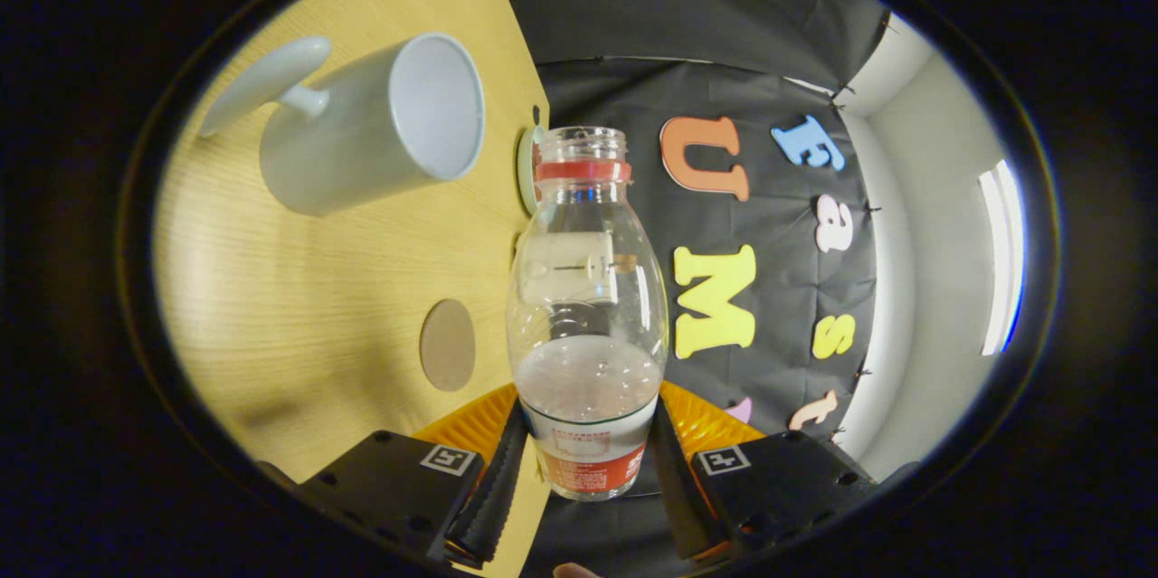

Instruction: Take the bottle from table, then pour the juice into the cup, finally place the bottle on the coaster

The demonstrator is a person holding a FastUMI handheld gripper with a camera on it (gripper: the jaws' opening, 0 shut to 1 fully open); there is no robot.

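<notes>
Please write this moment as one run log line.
gripper: shut on bottle | bottle: uncapped, tilted toward cup | pour: not started | coaster: bare

Uncapped clear bottle (586,307) partly filled; white cup (362,130) and round coaster (448,345) on table.

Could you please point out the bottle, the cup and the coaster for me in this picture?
bottle (586,289): gripper view, clear body, between the fingers.
cup (362,130): gripper view, white outer wall, beyond the fingers.
coaster (447,345): gripper view, flat round top, on the table.
</notes>
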